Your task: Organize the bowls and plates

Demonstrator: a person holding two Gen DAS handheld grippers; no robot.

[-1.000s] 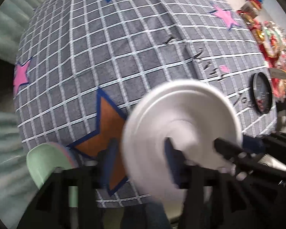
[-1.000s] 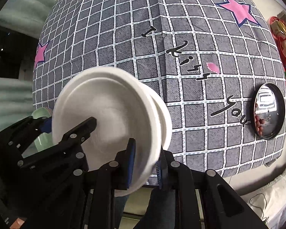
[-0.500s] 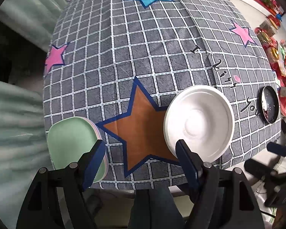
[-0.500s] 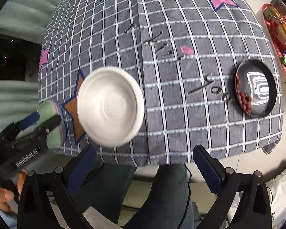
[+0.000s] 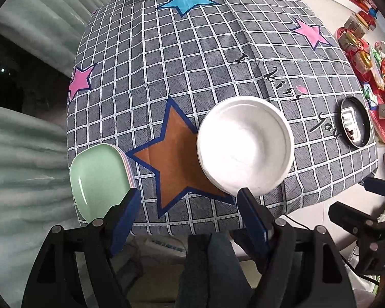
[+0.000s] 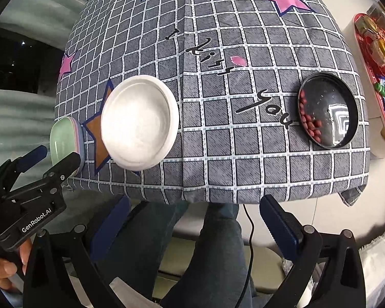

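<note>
Stacked white bowls (image 5: 245,148) were set on the checked tablecloth (image 5: 192,64) beside its brown star (image 5: 174,154), green plates (image 5: 100,177) stacked beyond the star, left gripper (image 5: 190,220) and right gripper (image 6: 192,225) both held spread wide, nothing gripped.

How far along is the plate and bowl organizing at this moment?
Done: the white bowls sit nested on the tablecloth, and the green plate stack rests at the near left corner. In hand: nothing; the left gripper and right gripper are both open, off the table. Left: possibly only the black dish holding red pieces.
</note>
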